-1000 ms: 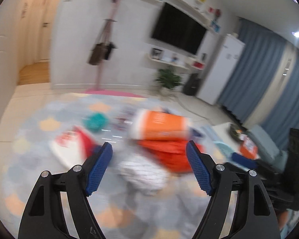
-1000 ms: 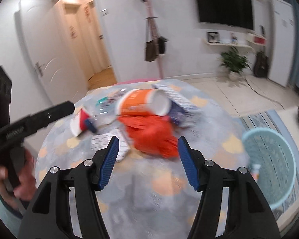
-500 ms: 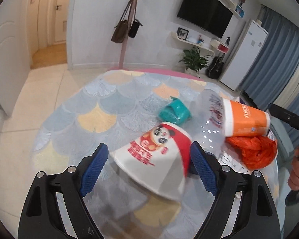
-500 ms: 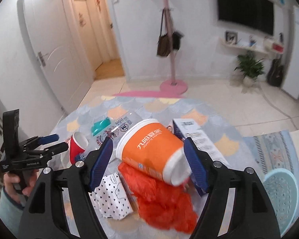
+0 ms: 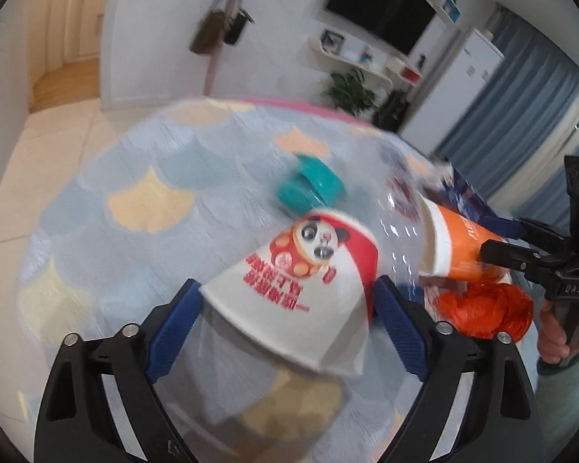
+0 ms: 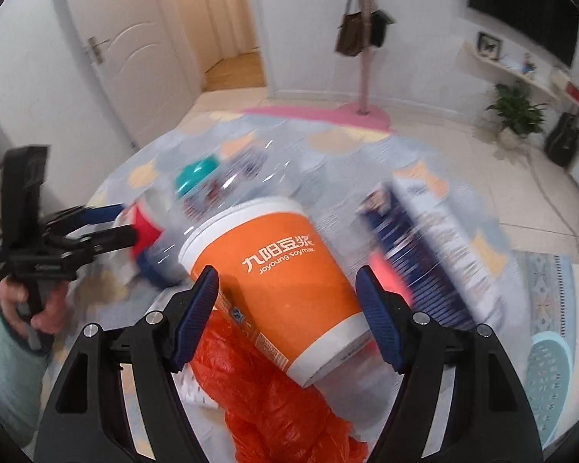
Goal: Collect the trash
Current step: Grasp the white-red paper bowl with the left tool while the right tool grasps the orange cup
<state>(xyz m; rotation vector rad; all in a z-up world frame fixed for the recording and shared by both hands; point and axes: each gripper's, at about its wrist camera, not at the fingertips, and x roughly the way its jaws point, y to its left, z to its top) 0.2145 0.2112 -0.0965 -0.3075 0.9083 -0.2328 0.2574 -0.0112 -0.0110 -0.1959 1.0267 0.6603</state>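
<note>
**Trash cups now framed by both grippers**

Panda-print paper cup, lying tipped on its side, sits between the blue pads of the left gripper; a second ago only blurred litter lay ahead. Jaws spread, just been opening, pads not clearly pressing. Orange soymilk cup likewise lies between the spread pads of the right gripper, above a crumpled orange bag. Both approaches look finished; closing seems next.

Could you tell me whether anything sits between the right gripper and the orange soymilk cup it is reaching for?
Nothing visible does. The orange soymilk cup lies on its side directly between the right gripper's open jaws, with small gaps on both sides. The orange plastic bag lies beneath and in front of the cup, not in the jaws' path.
</note>
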